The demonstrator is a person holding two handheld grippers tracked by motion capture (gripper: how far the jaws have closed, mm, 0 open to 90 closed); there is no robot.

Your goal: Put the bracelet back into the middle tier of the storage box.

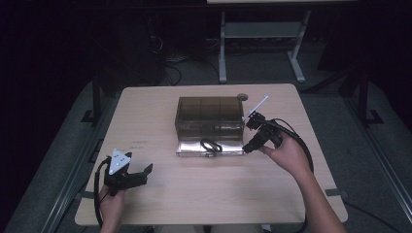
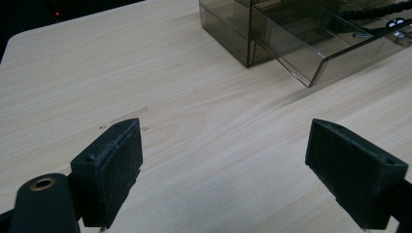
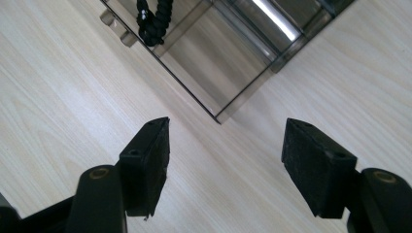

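- The right tool (image 1: 252, 133) hovers at the right-hand corner of the pulled-out drawer (image 1: 210, 147), centre-right of the high view, with its jaws apart and nothing between them; it is probably lined up to grip or push that corner.
- The right gripper view looks straight down between its two black pads (image 3: 147, 162) and finds the drawer's clear corner (image 3: 218, 114) in the upper middle of the frame, just beyond the jaws and not touched.
- A coiled black cord (image 3: 154, 19) lies inside the drawer, at the top left of that frame; in the high view it is a small dark loop (image 1: 211, 145).
- The smoky plastic organiser box (image 1: 210, 116) stands mid-desk (image 1: 194, 194), the drawer open toward the person.
- The left tool (image 1: 127, 178), lower left of the high view, rests low over the desk with its jaws wide apart and empty, well away from the box, apparently waiting.
- The left gripper view shows the drawer's sloped front (image 2: 311, 58) at upper right, an angle the overhead camera flattens.
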